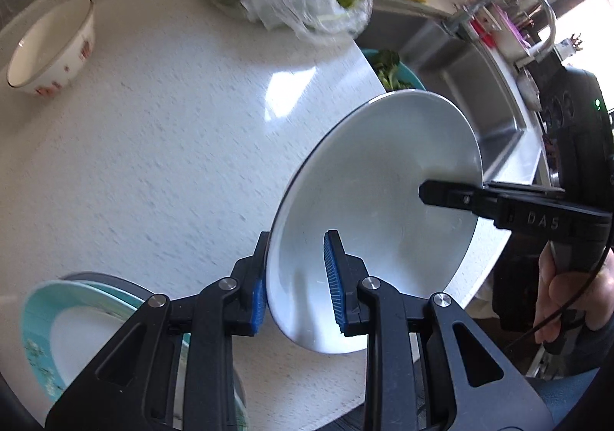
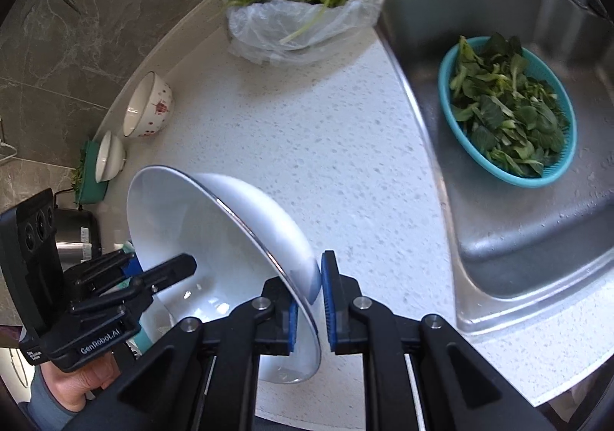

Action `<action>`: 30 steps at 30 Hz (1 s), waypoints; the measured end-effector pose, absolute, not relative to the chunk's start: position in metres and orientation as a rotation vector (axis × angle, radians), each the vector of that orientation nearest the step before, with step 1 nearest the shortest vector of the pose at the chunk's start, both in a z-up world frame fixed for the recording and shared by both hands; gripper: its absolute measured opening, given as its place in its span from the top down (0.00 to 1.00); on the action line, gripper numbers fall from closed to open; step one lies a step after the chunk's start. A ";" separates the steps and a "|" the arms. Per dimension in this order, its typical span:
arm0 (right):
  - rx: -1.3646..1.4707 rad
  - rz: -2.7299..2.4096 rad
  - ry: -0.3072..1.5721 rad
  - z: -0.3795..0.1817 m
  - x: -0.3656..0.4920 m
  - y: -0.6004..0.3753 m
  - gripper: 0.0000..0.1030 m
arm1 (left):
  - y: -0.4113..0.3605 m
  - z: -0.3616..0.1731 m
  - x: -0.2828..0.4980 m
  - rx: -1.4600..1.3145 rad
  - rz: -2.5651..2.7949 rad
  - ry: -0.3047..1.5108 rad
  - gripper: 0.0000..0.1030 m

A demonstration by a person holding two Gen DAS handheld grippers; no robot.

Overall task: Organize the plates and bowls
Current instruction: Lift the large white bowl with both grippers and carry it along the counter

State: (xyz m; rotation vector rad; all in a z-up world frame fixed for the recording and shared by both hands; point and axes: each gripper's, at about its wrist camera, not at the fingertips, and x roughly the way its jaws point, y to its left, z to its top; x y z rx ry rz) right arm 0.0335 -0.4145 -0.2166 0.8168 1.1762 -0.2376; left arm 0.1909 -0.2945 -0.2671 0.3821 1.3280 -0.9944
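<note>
White plate is held tilted above the speckled surface, its rim clenched by the left tongs and by the right tongs. Farther off, a patterned bowl is seen near the wall.

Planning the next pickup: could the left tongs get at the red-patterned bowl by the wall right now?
Probably not yet. The left tongs are shut on the white plate, which the right tongs also grip. The countertop toward the red-patterned bowl looks unobstructed once the plate is put down.
</note>
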 end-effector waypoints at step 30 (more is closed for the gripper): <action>0.913 -0.205 1.229 -0.236 0.036 -0.429 0.86 | -0.302 -0.281 0.206 0.361 -0.958 1.382 0.77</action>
